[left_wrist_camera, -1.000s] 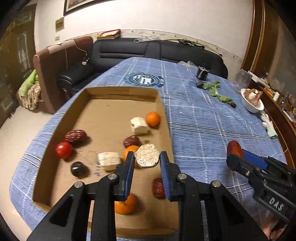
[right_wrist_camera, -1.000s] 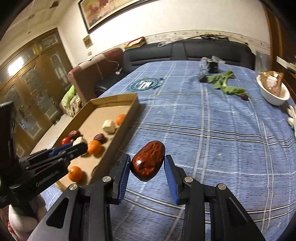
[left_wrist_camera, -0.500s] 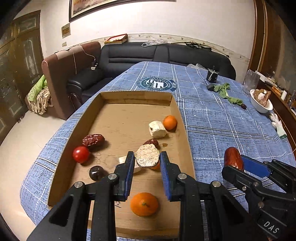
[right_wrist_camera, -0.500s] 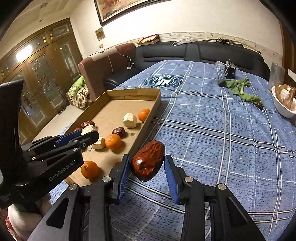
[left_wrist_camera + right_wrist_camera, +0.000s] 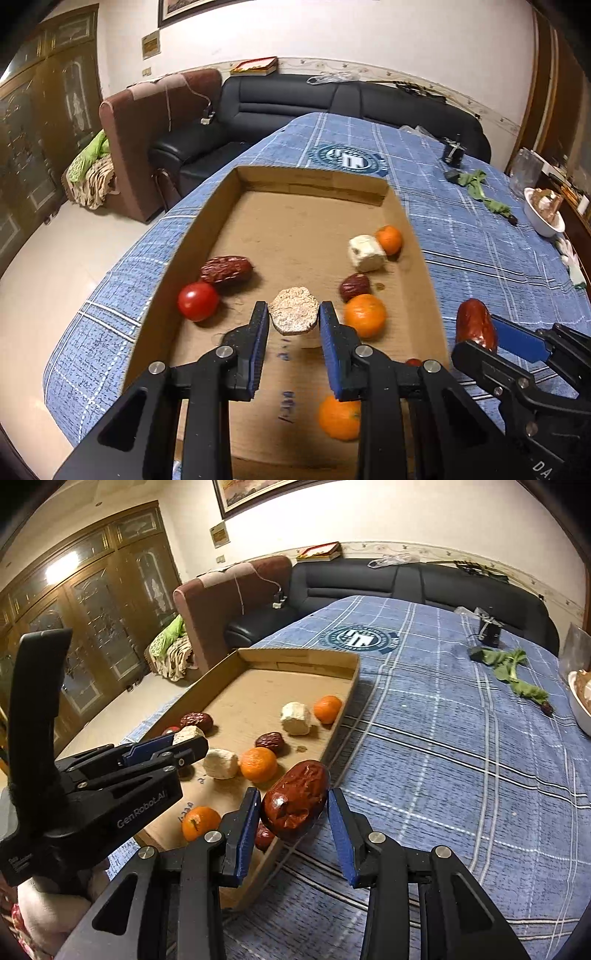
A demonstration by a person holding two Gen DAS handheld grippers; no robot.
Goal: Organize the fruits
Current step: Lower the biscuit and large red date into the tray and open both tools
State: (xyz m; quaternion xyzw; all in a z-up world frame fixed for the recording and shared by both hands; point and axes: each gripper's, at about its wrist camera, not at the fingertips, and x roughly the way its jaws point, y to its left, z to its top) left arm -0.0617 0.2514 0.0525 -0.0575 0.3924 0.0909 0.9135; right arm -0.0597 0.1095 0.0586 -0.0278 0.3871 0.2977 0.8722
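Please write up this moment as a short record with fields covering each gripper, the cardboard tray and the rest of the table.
left gripper: shut on a beige, grainy puffed cake, held above the tray
right gripper: shut on a wrinkled dark red date, over the tray's right edge
shallow brown cardboard tray: holds three oranges, a red cherry tomato, other dates and pale chunks
blue plaid tablecloth: carries green leaves and a white bowl at the far right

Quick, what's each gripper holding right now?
Left gripper: shut on a cracker.
Right gripper: shut on a red date.
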